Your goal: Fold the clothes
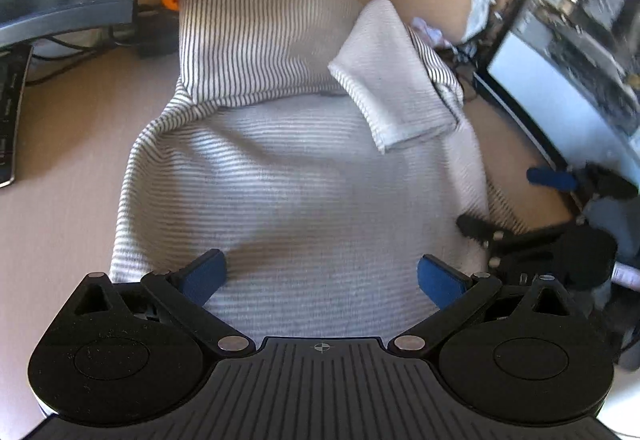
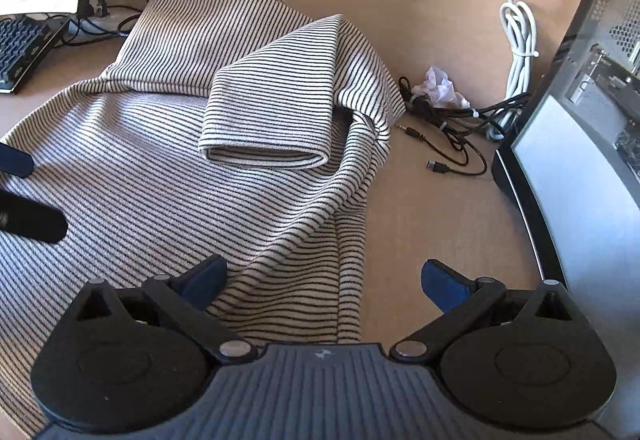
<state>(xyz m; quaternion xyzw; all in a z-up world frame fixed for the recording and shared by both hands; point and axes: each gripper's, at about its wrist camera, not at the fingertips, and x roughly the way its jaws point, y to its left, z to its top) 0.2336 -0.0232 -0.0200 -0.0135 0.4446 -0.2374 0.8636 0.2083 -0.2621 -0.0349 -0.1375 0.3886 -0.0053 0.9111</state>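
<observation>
Striped garment [image 2: 168,176]: spread flat on the desk [image 2: 440,224], its body lying broad, which gives a smooth base for the next fold.
Sleeve [image 2: 272,112]: folded inward onto the garment's upper right part, cuff opening facing the near edge; judged to be laid there to square off that side.
Far end of the garment [image 1: 256,36]: turned up or doubled over near the keyboard [image 2: 20,48] side (whether it leans on something behind, I cannot tell).
Left gripper [image 1: 320,276]: jaws spread wide, empty, hovering over the garment's near middle, probably lining up a hold on the hem.
Right gripper [image 2: 324,280]: jaws also wide, holding nothing, poised over the garment's rumpled right edge where the cloth bunches onto bare desk.
Cables [image 2: 452,120]: a loose tangle just beyond the garment's right side, near enough to snag if that edge is dragged outward.
Step in hand: likely gathering the near edge to fold it up toward the sleeve.
</observation>
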